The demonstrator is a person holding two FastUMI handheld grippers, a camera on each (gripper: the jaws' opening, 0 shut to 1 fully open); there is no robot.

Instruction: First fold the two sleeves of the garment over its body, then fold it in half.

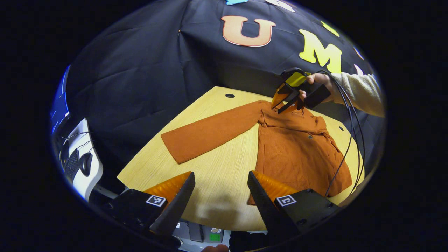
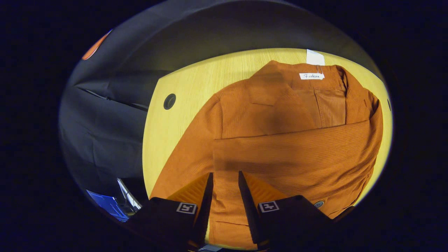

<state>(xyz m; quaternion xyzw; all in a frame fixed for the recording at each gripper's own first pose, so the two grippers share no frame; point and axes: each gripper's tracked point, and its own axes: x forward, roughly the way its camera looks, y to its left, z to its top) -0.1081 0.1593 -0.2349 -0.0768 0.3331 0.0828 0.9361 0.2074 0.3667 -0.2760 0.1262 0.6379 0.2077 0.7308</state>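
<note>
An orange corduroy garment (image 1: 297, 157) lies flat on the light wooden table (image 1: 224, 105). One sleeve (image 1: 210, 134) stretches out to the left over bare wood. The other sleeve (image 2: 297, 147) lies folded across the body (image 2: 280, 105), below the collar. My left gripper (image 1: 220, 176) hangs open above the table's near edge, just left of the garment's hem, with nothing between its fingers. My right gripper (image 2: 225, 173), held by a hand (image 1: 316, 80), hovers over the collar end (image 1: 276, 108). Its jaws stand a narrow gap apart, and flat fabric shows through the gap.
A black cable (image 1: 350, 133) trails from the right gripper across the garment's right side. The table has round holes (image 1: 230, 95) (image 2: 169, 101) near its far edge. A white side desk with a keyboard and mouse (image 1: 85, 162) stands to the left.
</note>
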